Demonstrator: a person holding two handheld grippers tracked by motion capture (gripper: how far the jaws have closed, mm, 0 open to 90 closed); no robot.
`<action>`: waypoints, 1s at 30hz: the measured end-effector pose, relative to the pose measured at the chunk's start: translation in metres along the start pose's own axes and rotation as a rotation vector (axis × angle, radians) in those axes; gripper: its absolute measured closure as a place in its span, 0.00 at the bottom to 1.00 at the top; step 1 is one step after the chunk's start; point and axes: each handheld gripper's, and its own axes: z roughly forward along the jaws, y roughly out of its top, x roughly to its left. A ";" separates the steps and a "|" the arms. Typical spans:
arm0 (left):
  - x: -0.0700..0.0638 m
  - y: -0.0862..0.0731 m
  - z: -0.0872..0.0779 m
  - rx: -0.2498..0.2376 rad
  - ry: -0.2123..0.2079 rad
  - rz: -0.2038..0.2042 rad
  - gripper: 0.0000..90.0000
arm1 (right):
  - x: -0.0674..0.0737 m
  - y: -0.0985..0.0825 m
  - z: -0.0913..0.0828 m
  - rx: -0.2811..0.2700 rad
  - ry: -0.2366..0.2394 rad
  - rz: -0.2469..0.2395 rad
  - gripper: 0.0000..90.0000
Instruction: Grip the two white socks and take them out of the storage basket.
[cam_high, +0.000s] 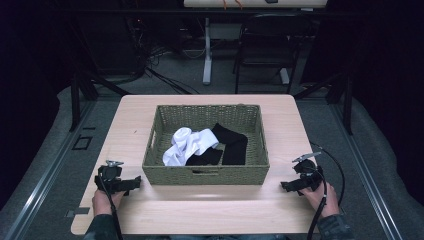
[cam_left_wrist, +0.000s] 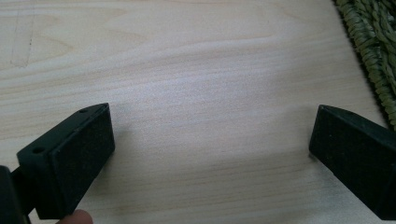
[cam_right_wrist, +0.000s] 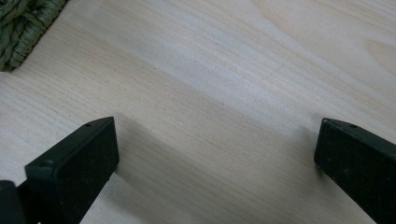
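Olive woven wicker basket (cam_high: 206, 172) sits mid-table on the light wooden table (cam_high: 200, 210) holding white socks (cam_high: 187, 145) and seemingly black socks (cam_high: 231, 145), left gripper (cam_high: 131, 184) and right gripper (cam_high: 286, 185) flanking it, jaws spread, empty.

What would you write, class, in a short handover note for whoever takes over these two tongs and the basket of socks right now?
Left tongs: open, empty, resting on the table left of the basket.
Right tongs: open, empty, on the table to the basket's right.
White socks and black socks lie jumbled together inside the basket.
Done: nothing visibly taken out.
Left: probably lifting the socks out and sorting them.
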 end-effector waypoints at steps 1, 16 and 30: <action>0.000 0.000 0.000 -0.002 0.001 0.001 0.00 | 0.000 0.000 0.000 0.000 0.000 0.001 0.00; -0.004 0.014 -0.032 -0.075 0.058 0.006 0.00 | 0.012 0.003 -0.027 -0.093 -0.048 -0.003 0.00; -0.007 0.036 -0.067 -0.115 0.010 0.003 0.01 | 0.024 -0.009 -0.033 -0.091 0.018 0.014 0.00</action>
